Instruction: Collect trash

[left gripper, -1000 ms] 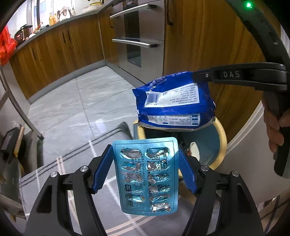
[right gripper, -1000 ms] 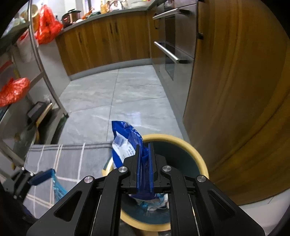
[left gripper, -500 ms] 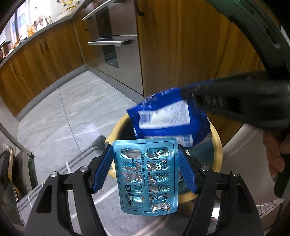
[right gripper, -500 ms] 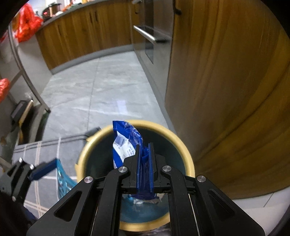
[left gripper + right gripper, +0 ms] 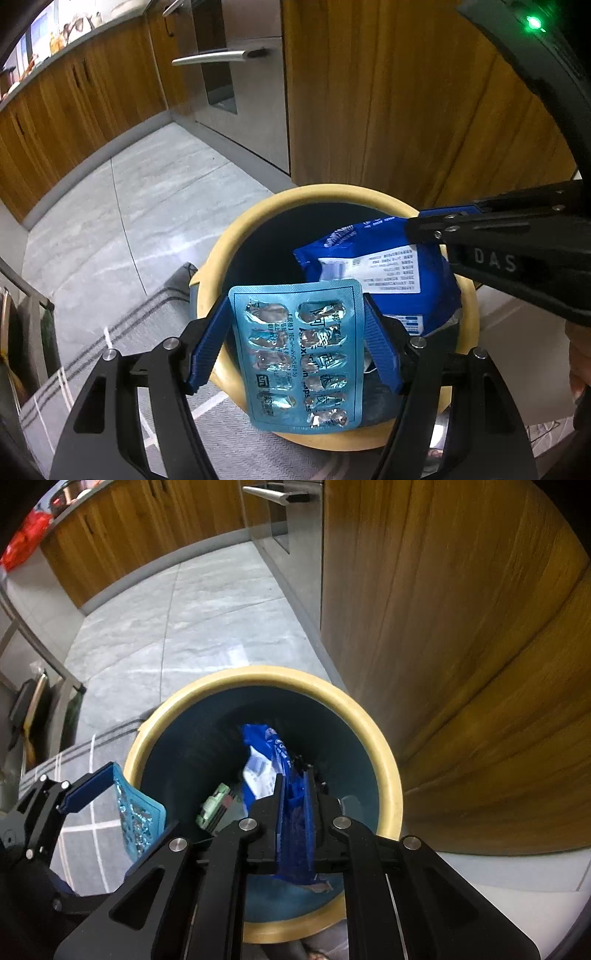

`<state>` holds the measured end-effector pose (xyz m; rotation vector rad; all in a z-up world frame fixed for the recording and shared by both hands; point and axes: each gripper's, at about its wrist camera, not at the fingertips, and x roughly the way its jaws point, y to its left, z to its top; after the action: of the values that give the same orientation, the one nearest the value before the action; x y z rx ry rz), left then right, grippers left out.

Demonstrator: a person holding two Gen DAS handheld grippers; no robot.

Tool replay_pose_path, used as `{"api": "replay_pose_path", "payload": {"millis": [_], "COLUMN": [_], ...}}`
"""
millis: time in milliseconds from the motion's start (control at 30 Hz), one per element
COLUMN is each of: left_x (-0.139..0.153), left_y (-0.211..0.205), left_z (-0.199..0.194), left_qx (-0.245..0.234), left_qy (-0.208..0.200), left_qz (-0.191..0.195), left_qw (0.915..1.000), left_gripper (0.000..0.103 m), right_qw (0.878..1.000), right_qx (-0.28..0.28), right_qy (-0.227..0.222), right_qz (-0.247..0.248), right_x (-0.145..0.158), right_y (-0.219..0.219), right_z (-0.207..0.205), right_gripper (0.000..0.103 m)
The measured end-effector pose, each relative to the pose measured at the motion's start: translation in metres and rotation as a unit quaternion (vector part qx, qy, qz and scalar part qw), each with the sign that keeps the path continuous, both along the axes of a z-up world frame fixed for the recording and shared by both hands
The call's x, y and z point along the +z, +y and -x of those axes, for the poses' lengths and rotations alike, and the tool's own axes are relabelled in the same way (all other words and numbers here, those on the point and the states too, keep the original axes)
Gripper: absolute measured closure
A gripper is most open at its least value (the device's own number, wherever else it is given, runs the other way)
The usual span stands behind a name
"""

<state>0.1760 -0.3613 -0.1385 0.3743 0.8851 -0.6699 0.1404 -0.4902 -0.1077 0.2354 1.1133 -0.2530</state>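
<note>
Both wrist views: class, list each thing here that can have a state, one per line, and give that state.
Left gripper: clamped on the pill sheet.
Pill sheet: pockets burst open, held over the bin rim.
Right gripper: shut on the blue wrapper.
Blue wrapper: crumpled, hanging inside the bin mouth, not released.
Bin: open, no lid, trash already inside.
Oven door: closed.

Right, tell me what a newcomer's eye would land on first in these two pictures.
First, the light-blue blister pack of burst foil pockets, clamped upright in the left tool in the foreground of the left wrist view. Behind it, the dark-blue snack bag pinched in the right tool hangs over the mouth of the yellow-rimmed trash bin. The bin stands on the grey tiled floor beside a wooden cabinet.
</note>
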Motion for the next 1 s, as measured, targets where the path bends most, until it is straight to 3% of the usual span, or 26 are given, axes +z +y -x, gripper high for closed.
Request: {"api": "replay_pose_path", "payload": {"millis": [267, 333, 667, 1000], "left_x": [-0.002, 0.000, 0.017, 0.073], "left_y": [-0.002, 0.000, 0.031, 0.100], "left_z": [-0.007, -0.006, 0.006, 0.060], "left_qx": [0.004, 0.008, 0.030, 0.040], "left_qy": [0.000, -0.006, -0.021, -0.033], "left_qz": [-0.002, -0.001, -0.006, 0.003], "left_qw": [1.0000, 0.9999, 0.9993, 0.9987], "left_gripper": [0.032, 0.023, 0.012, 0.009], "right_qw": [1.000, 1.000, 0.999, 0.997], "right_qx": [-0.002, -0.002, -0.007, 0.007], "right_qy": [0.005, 0.000, -0.031, -0.076], "right_qz": [-0.005, -0.002, -0.011, -0.028], "right_x": [-0.004, -0.002, 0.016, 0.056], "right_y": [-0.004, -0.005, -0.002, 0.042], "right_z": [0.001, 0.001, 0.008, 0.051], "right_gripper": [0.087, 0.087, 0.050, 0.043]}}
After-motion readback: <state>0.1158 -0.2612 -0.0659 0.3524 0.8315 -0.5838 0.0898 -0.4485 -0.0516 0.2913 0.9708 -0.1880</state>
